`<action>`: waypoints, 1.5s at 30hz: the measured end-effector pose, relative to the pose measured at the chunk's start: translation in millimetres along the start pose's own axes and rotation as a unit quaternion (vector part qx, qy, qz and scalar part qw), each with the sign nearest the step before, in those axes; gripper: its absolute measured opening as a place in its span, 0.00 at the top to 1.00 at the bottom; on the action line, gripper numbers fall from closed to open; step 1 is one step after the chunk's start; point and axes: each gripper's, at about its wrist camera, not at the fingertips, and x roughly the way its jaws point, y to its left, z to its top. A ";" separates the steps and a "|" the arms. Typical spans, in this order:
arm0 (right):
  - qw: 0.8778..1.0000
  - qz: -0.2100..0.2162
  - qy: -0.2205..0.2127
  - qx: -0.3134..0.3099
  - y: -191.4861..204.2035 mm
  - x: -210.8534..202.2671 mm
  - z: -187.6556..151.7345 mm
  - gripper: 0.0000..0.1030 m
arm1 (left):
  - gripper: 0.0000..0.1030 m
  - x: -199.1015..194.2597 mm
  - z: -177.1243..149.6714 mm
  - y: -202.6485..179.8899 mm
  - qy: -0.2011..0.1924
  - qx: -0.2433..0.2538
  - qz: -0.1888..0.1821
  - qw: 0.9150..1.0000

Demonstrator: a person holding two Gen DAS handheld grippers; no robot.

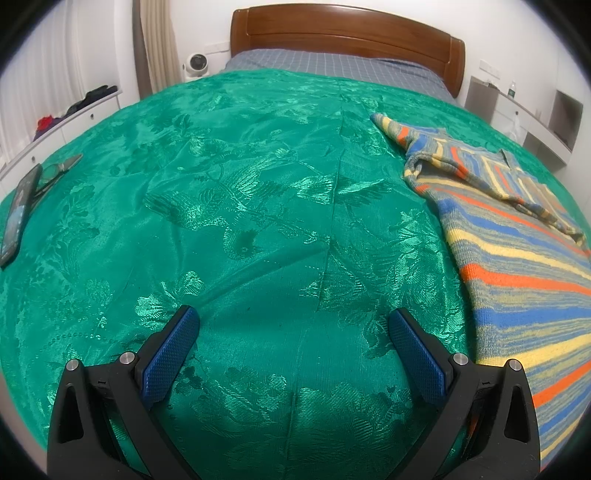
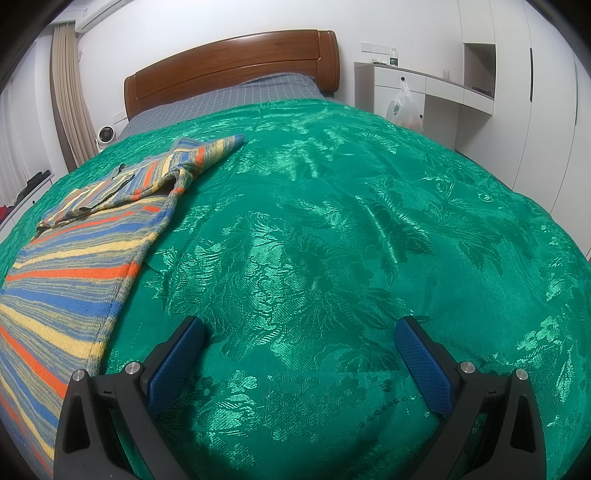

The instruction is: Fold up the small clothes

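Both tools hover low over the green brocade bedspread [image 1: 240, 206], pointing toward the wooden headboard [image 1: 347, 33] at the far end of the bed. The left hand-held gripper [image 1: 293, 325] has its blue-padded fingers [image 1: 171, 354] spread wide with nothing between them, only bare bedspread showing in the gap. The right hand-held gripper [image 2: 299, 334] is likewise splayed open and empty. The striped knit sweater [image 1: 517, 266] (orange, blue, yellow and grey bands) lies flat between the two tools, right of the left one and left of the right one, with one sleeve apparently folded across its upper part. A phone [image 1: 16, 218] rests near the bed's left edge, well apart from the sweater.
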 end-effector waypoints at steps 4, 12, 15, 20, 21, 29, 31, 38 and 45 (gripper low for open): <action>1.000 -0.002 0.000 0.000 0.0 0.2 -0.3 0.01 | 0.01 -0.1 0.0 -0.1 0.000 0.000 0.000 1.000; 1.000 -0.002 0.000 0.000 -1.1 0.7 0.2 0.01 | 0.01 -0.1 0.3 0.8 -0.001 0.001 0.002 1.000; 1.000 -0.002 0.000 0.000 -0.5 0.3 0.0 0.01 | 0.00 -1.7 1.0 -1.2 0.003 0.003 0.010 1.000; 1.000 -0.002 -0.001 0.000 -0.9 0.5 0.2 0.01 | 0.01 -26.2 12.1 -12.9 0.017 0.013 0.060 0.998; 1.000 -0.002 -0.001 0.000 -0.5 0.2 0.1 0.01 | 0.01 -34.2 14.8 -14.5 0.013 0.010 0.056 0.998; 1.000 -0.006 -0.002 0.000 -1.6 -0.2 0.0 0.01 | 0.01 -78.9 28.1 -39.3 -0.019 0.024 0.062 0.998; 1.000 -0.006 -0.002 0.000 -1.4 -0.8 -0.3 0.01 | 0.01 -86.3 29.4 -46.4 -0.025 0.028 0.063 0.997; 1.000 -0.006 -0.002 0.000 -2.3 -0.5 0.0 0.01 | 0.01 -103.5 35.2 -60.7 -0.034 0.036 0.062 0.997; 1.000 -0.006 -0.001 0.000 -1.0 -0.9 -0.3 0.01 | 0.01 -105.2 31.8 -63.5 -0.026 0.049 0.055 0.997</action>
